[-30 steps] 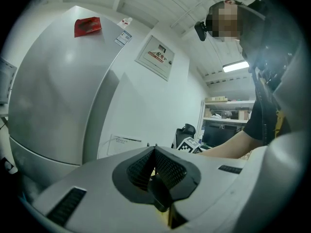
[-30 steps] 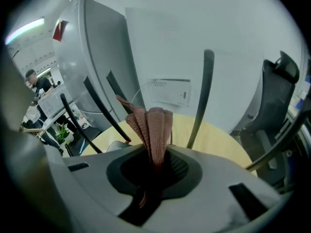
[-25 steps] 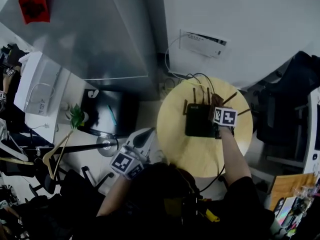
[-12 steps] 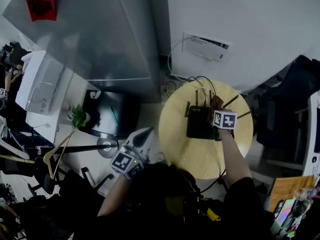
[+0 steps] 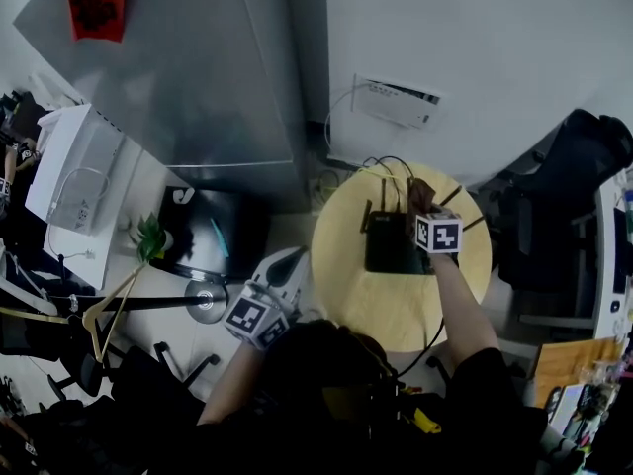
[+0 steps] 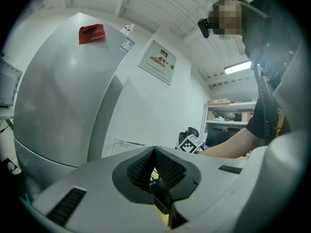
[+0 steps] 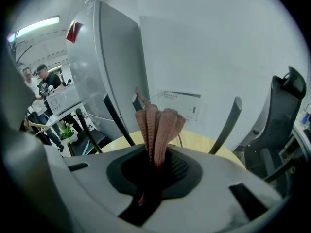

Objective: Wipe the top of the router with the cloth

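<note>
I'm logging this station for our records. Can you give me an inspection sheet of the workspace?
Surface: round pale wooden table, mostly bare.
Job's things: black router near the table's far side, antennas up; brownish cloth over its far right part, contact unclear.
Clutter: nothing seen on the table.
Grippers: right hand-held gripper shut on the cloth; left hand-held gripper shut, empty, held off the table's left edge.
Cables: cables run from the router's back toward the wall box.
Surroundings: grey cabinet, office chair, potted plant.
</note>
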The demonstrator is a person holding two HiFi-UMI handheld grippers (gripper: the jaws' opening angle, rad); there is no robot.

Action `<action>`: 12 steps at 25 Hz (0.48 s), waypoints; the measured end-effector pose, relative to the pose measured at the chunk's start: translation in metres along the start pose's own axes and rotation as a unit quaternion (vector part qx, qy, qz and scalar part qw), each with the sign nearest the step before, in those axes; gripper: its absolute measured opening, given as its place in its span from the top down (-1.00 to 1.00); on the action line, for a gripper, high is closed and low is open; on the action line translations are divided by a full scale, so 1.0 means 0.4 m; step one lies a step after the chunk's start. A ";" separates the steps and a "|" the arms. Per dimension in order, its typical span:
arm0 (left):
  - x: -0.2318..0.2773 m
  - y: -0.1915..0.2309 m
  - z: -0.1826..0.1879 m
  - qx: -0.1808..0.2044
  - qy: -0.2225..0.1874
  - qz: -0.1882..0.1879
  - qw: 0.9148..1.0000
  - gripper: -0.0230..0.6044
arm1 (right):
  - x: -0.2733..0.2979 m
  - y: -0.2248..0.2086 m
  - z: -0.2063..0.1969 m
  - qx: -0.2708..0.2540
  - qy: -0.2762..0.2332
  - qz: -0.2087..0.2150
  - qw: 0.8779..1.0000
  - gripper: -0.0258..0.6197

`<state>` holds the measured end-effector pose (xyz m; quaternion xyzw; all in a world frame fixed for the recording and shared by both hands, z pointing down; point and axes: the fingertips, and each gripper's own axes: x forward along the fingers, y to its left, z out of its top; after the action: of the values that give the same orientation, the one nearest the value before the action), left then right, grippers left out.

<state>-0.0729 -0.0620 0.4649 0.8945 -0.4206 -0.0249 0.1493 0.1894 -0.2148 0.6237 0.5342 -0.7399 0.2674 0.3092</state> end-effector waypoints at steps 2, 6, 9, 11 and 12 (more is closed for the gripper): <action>-0.003 -0.005 0.007 0.004 -0.008 -0.006 1.000 0.94 | -0.018 0.007 0.023 -0.009 -0.010 -0.004 1.000 0.73; -0.014 -0.004 0.023 -0.006 -0.019 -0.003 1.000 0.94 | -0.042 0.030 0.059 -0.020 -0.026 -0.004 0.999 0.73; -0.019 -0.008 0.035 -0.004 -0.026 -0.004 1.000 0.94 | -0.060 0.041 0.085 -0.035 -0.036 -0.009 0.999 0.73; -0.021 -0.009 0.039 -0.004 -0.029 -0.006 1.000 0.94 | -0.076 0.045 0.101 -0.039 -0.044 -0.011 0.998 0.73; -0.024 -0.009 0.041 -0.004 -0.031 -0.007 0.999 0.94 | -0.083 0.048 0.108 -0.040 -0.049 -0.012 0.998 0.73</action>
<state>-0.0791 -0.0567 0.4474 0.8955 -0.4189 -0.0557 0.1397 0.1716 -0.2201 0.5689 0.5424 -0.7580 0.2077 0.2967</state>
